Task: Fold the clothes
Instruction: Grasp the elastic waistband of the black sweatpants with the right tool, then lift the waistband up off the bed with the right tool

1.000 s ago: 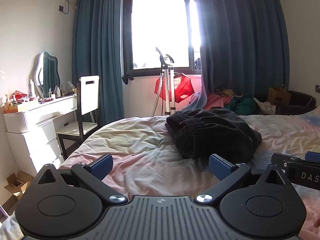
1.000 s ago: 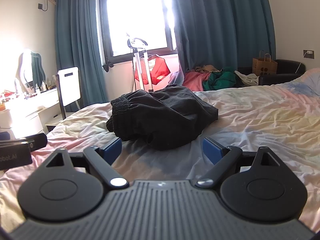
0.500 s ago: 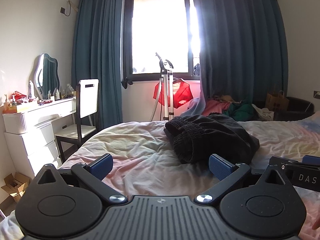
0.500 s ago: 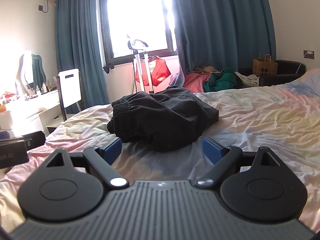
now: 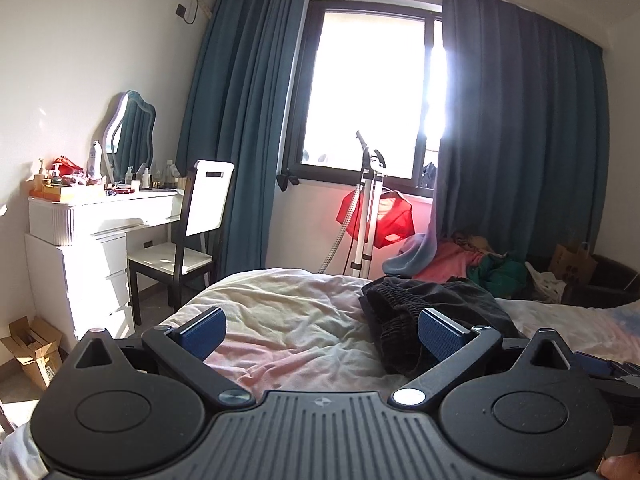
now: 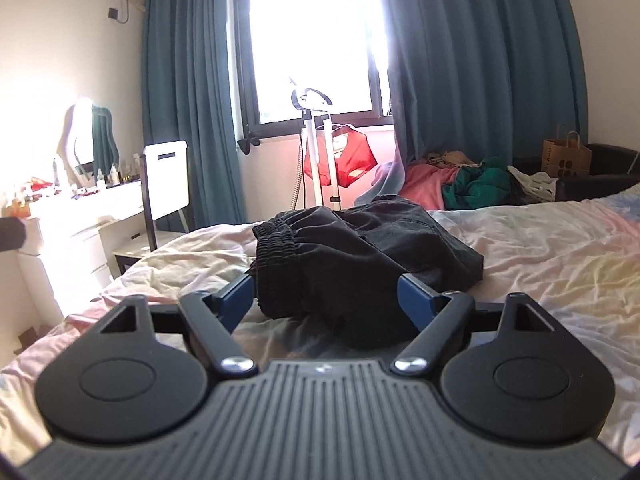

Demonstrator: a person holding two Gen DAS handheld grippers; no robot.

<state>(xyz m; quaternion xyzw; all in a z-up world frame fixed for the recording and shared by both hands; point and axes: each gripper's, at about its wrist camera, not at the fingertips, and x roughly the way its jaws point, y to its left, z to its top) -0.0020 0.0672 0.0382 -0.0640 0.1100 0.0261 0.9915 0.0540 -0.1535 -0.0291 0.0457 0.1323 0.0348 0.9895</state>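
A black garment with an elastic waistband lies crumpled on the bed. My right gripper is open, low over the sheet, with the near edge of the garment between its blue pads. My left gripper is open and empty above the bed's left part; the garment sits ahead and to its right, partly behind the right pad.
A white dresser with a mirror and a chair stand at the left. A garment steamer with a red cloth stands under the window. A clothes pile, a paper bag and a dark sofa are beyond the bed.
My right gripper has moved forward to the black garment, which now lies between its pads. My left gripper has tilted upward and turned left, so the garment sits lower and further right.
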